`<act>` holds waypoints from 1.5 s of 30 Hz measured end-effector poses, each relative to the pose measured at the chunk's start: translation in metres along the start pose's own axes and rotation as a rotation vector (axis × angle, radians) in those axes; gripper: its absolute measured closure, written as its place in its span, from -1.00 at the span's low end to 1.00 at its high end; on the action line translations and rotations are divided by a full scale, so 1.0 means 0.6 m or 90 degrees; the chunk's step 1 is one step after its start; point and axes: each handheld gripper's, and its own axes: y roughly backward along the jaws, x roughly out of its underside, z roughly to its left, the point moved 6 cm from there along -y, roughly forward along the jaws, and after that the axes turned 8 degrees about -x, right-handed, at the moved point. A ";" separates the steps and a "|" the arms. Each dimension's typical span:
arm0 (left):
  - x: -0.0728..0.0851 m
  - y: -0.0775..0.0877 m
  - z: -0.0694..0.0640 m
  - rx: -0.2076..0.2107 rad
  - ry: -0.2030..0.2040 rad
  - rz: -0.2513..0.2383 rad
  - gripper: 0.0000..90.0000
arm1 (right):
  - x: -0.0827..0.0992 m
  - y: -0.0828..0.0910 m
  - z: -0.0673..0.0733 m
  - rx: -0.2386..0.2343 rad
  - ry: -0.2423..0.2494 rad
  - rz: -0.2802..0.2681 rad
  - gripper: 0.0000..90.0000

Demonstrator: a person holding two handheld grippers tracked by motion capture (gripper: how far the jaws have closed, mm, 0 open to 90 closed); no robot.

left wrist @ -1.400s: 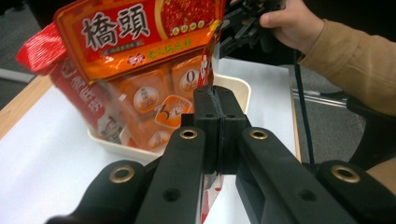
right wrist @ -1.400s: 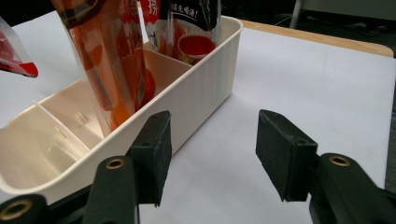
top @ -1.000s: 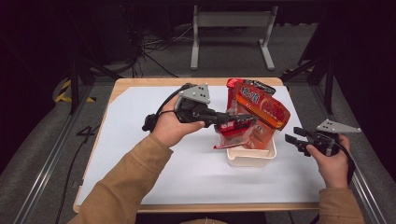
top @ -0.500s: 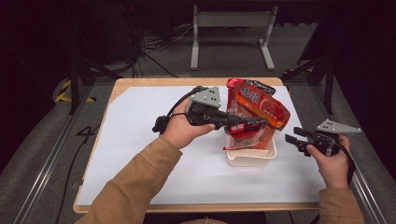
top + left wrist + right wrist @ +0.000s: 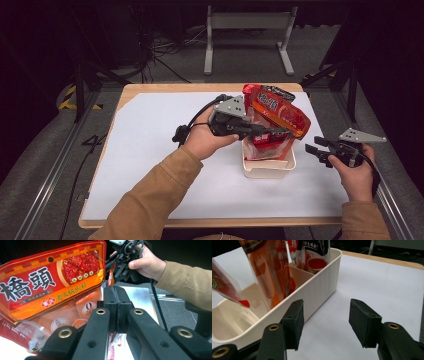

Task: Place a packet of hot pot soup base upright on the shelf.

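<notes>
Over the white bin, your left gripper pinches a red pouch upright above the slot; your right gripper waits open, empty, beside it.

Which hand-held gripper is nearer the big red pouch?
Left. The left hand-held gripper reaches right up against the red pouch above the white bin; the right hand-held gripper waits open, apart beside the bin.
</notes>
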 end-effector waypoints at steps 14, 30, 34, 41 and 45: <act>0.014 -0.029 -0.003 0.017 -0.011 0.006 1.00 | 0.001 0.000 -0.001 0.001 -0.001 0.001 0.02; 0.032 -0.049 -0.011 0.031 -0.020 0.015 0.99 | 0.004 -0.002 -0.002 0.000 -0.003 0.004 0.02; 0.035 -0.053 -0.012 0.033 -0.019 0.018 0.99 | 0.005 -0.003 -0.002 0.000 -0.004 0.005 0.02; 0.043 -0.063 -0.014 0.035 -0.017 0.025 0.99 | 0.004 -0.003 -0.002 0.000 -0.003 0.004 0.01; 0.048 -0.066 -0.014 0.037 -0.014 0.030 0.99 | 0.005 -0.002 -0.002 0.001 -0.004 0.005 0.01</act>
